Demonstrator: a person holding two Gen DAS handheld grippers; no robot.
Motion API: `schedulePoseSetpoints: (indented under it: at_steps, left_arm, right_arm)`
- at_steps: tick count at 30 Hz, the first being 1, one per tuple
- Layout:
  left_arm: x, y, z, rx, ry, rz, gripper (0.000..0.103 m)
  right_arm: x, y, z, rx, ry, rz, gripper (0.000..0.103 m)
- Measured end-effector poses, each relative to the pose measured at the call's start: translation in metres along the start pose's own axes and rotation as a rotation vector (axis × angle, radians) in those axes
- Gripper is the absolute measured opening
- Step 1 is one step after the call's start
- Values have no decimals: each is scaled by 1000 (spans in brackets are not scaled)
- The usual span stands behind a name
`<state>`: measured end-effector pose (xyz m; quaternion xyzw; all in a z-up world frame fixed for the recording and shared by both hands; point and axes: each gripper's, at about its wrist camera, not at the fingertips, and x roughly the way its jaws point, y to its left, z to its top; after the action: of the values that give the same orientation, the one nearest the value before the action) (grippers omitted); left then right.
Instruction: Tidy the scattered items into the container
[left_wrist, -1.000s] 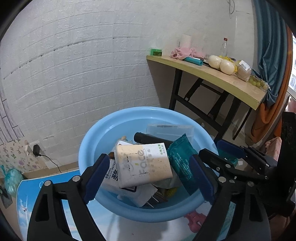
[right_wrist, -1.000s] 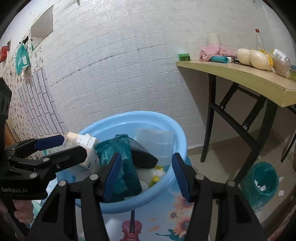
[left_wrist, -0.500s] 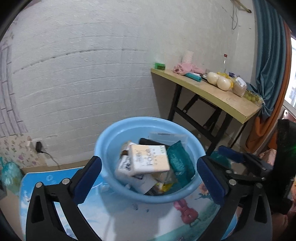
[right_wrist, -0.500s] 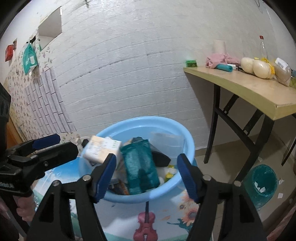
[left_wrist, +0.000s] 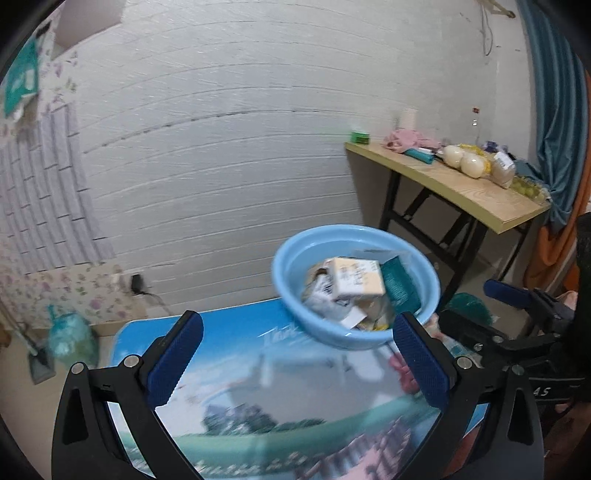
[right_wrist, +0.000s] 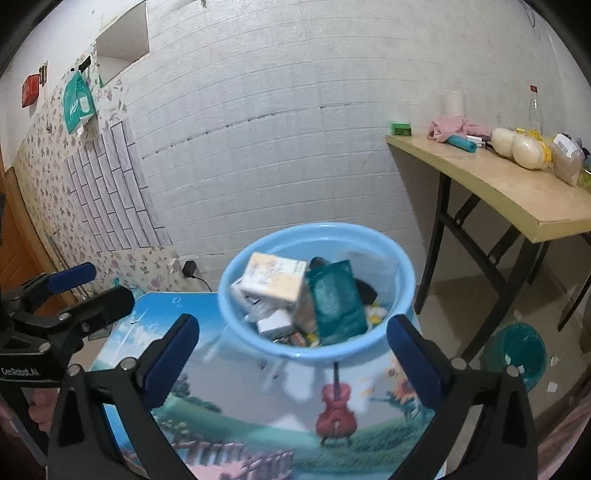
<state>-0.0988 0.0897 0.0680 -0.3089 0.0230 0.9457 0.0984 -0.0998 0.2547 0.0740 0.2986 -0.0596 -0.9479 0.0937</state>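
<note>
Left wrist view shows the left gripper (left_wrist: 295, 354) with its two blue fingers spread wide and nothing between them. It hangs over the picture table (left_wrist: 236, 373), apart from everything on it. Past the fingers, the blue bowl (left_wrist: 295, 295) sits at the far right part of the table. The bowl is piled full. A cream box (left_wrist: 356, 278) lies on top of the pile, and a teal packet (left_wrist: 399, 288) leans just beside it. White packets are stuffed under the box.

From the right wrist view, the right gripper (right_wrist: 291, 354) is spread wide too, and it grips nothing. It is over the table, near the bowl (right_wrist: 258, 343) but not touching it. The same cream box (right_wrist: 275, 280) and teal packet (right_wrist: 334, 301) touch each other inside the bowl.

Off to the right stands a wooden side table (right_wrist: 517, 199) with a pink cloth (right_wrist: 456, 127) on it. A white brick wall (right_wrist: 277, 129) is behind everything.
</note>
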Motion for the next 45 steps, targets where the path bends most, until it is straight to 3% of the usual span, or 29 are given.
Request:
schedulePoseSetpoints:
  at_steps: [6, 12, 16, 28, 45]
  left_arm:
    - [-22, 20, -19, -14, 0, 46, 103]
    - [-17, 40, -36, -66, 46, 81, 103]
    - [-10, 47, -44, -59, 76, 143, 103]
    - [-12, 61, -49, -117, 90, 128, 103]
    - [-12, 55, -45, -96, 100, 136, 103]
  right_arm:
    - [-15, 26, -8, -38, -17, -20, 103]
    - [-10, 46, -14, -74, -9, -16, 103]
    - [0, 47, -17, -46, 33, -6, 103]
    - [-1, 59, -18, -44, 50, -25, 103]
    - [-4, 57, -19, -32, 51, -25, 103]
